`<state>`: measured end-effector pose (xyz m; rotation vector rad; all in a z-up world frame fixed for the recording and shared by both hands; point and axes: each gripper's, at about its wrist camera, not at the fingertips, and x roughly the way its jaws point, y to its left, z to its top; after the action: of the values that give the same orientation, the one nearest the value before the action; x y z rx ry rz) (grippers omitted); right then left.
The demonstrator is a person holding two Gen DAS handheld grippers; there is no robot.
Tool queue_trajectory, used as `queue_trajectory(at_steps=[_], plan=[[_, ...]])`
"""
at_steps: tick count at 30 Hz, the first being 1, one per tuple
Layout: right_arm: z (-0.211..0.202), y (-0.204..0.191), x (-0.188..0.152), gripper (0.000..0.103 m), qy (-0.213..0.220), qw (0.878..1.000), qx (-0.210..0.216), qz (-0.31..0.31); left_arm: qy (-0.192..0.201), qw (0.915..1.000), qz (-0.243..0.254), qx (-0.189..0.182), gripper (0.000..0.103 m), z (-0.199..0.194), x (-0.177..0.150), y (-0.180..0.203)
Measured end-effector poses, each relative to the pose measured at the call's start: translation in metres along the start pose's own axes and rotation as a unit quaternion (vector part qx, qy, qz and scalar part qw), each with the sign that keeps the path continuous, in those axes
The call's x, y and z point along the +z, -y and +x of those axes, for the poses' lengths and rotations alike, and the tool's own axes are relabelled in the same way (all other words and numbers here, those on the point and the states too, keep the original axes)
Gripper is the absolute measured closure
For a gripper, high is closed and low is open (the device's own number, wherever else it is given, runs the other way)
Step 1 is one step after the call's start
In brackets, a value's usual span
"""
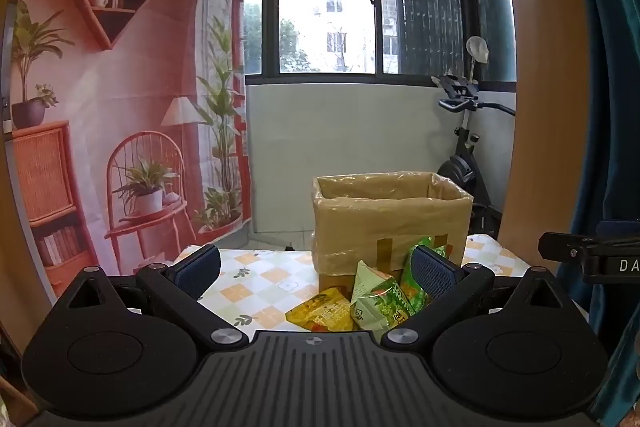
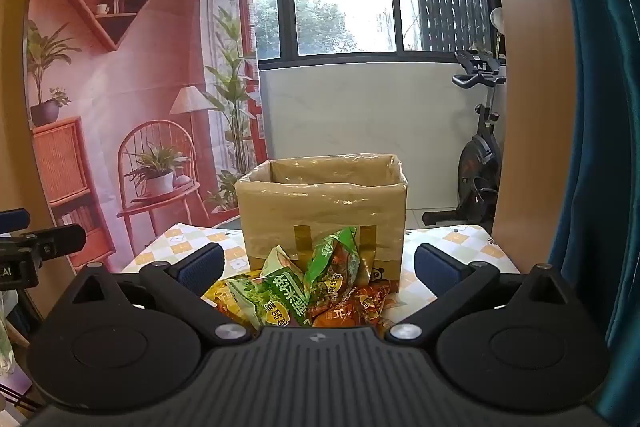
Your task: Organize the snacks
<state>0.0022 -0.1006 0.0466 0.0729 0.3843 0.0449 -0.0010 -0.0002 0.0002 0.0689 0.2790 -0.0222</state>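
A printed backdrop (image 1: 120, 99) of shelves, plants and a chair is hanging at the left, beside a wide window (image 1: 328, 7), and an exercise bike (image 1: 464, 147) is standing in the corner at the right. A table (image 1: 260, 275) under a checked, flowered cloth is filling the middle ground. On it a box (image 2: 324, 211), brown cardboard wrapped in clear film and open at the top, is sitting upright; what is inside cannot be told from either view. The snacks (image 2: 304, 291) are lying in a loose heap on the cloth right against the near face of the box: green packets leaning up over the box front, a yellow packet (image 1: 320, 311) lying flat at the left of the heap, and an orange packet (image 2: 360, 307) lying at the right. The left gripper (image 1: 316, 271) is hovering low over the table with its jaws spread wide, gripping nothing; the heap is sitting toward its right finger, which is overlapping a green packet in the left wrist view. The right gripper (image 2: 320, 267) is likewise standing wide open and empty, framing the heap between its fingers, with the box straight beyond.
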Motion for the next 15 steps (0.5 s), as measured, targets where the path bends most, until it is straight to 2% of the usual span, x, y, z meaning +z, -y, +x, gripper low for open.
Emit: queue_trajectory(at_steps=[15], plan=[[-0.0005,-0.0013,0.0012,0.000,0.000,1.000,-0.005,-0.004,-0.003,0.9999,-0.009,0.009,0.001,0.0016,0.0003,-0.0030]])
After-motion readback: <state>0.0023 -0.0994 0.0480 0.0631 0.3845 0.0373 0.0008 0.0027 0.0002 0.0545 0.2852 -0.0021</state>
